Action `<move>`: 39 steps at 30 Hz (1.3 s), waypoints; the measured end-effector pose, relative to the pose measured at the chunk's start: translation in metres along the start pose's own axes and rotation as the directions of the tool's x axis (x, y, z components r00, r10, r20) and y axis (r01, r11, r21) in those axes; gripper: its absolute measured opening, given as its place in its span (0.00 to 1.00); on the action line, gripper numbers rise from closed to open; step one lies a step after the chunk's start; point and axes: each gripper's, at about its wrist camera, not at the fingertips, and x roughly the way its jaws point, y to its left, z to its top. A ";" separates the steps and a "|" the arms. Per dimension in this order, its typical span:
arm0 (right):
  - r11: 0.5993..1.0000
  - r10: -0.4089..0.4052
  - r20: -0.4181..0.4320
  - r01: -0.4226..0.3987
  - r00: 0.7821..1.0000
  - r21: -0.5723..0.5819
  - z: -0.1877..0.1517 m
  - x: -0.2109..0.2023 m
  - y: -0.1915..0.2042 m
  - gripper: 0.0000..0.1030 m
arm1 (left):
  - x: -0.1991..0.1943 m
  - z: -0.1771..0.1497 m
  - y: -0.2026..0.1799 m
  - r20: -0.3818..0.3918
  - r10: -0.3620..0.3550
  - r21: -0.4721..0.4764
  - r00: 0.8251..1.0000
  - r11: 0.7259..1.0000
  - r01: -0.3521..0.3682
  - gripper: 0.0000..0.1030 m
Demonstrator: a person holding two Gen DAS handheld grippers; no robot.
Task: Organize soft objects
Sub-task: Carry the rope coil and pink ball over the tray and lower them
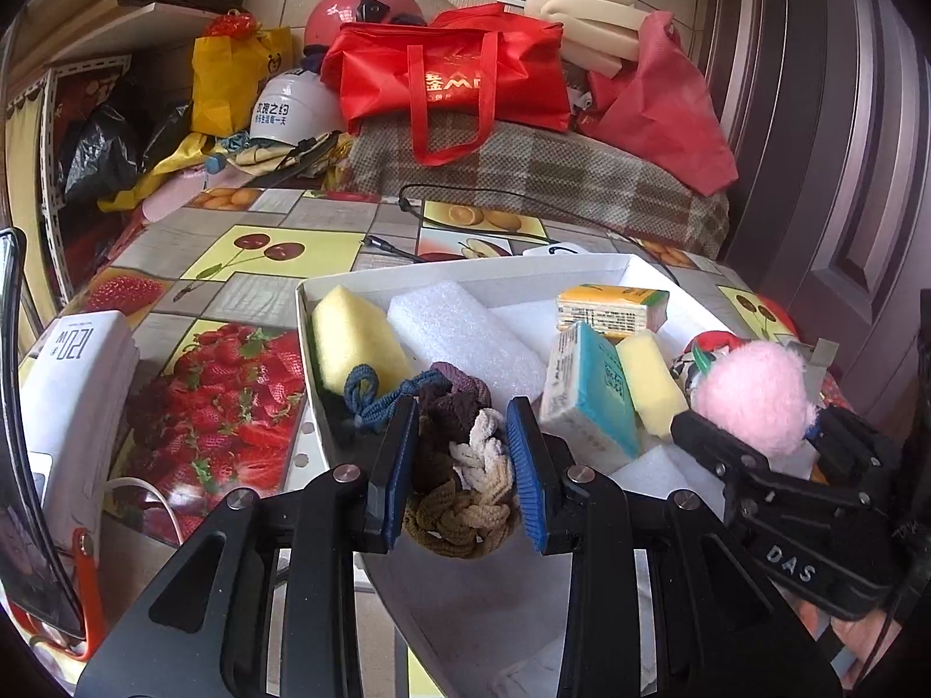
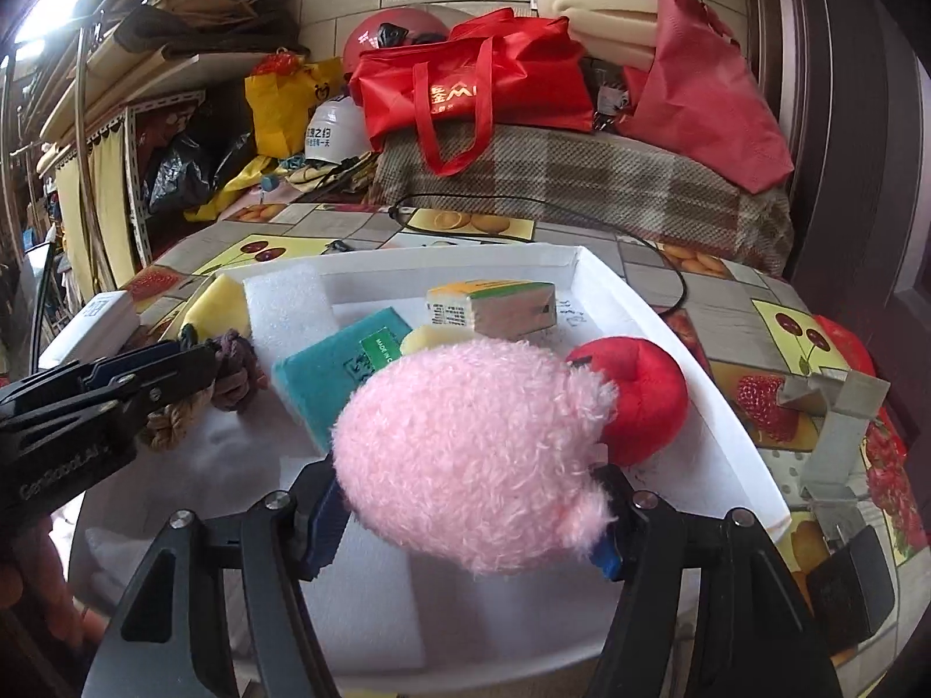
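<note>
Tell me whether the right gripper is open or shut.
Shut on the fluffy pink plush ball: the right gripper fingers press its sides above the white tray.

— What carries everything?

— A desk (image 1: 244,267) under a fruit-print cloth of strawberries, cherries and oranges.

— What lies straight on it?

— A shallow white box (image 2: 686,360), near the front. A white charger block (image 1: 75,372) sits by the left edge, apart from the box. A black cable (image 1: 500,198) runs behind the box. A folded plaid blanket (image 1: 541,174) lies at the far edge, and a metal bracket (image 2: 832,419) stands right of the box.
</note>
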 end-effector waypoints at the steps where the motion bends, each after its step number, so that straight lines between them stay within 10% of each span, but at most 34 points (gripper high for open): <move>1: 1.000 -0.011 0.008 0.011 1.000 0.019 0.003 0.003 -0.003 0.64 | -0.001 0.001 0.000 0.014 0.010 0.007 1.000 1.000 -0.010 0.30; 24: 0.993 -0.080 0.141 0.066 0.987 0.099 0.006 -0.015 -0.007 0.65 | -0.013 0.001 -0.038 0.140 -0.036 0.230 0.989 0.973 0.003 0.31; 29: 0.987 -0.105 0.131 0.087 0.986 0.135 0.006 -0.014 -0.013 0.83 | -0.014 0.001 -0.040 0.166 0.003 0.226 0.986 0.973 -0.041 0.57; 33: 0.978 -0.120 0.137 0.093 0.983 0.188 0.003 -0.017 -0.022 0.88 | -0.014 0.002 -0.032 0.177 0.052 0.174 0.983 0.981 -0.083 1.00; 39: 0.970 -0.148 0.139 0.116 0.979 0.214 0.002 -0.019 -0.025 1.00 | -0.019 -0.001 -0.033 0.205 0.057 0.175 0.977 0.980 -0.094 1.00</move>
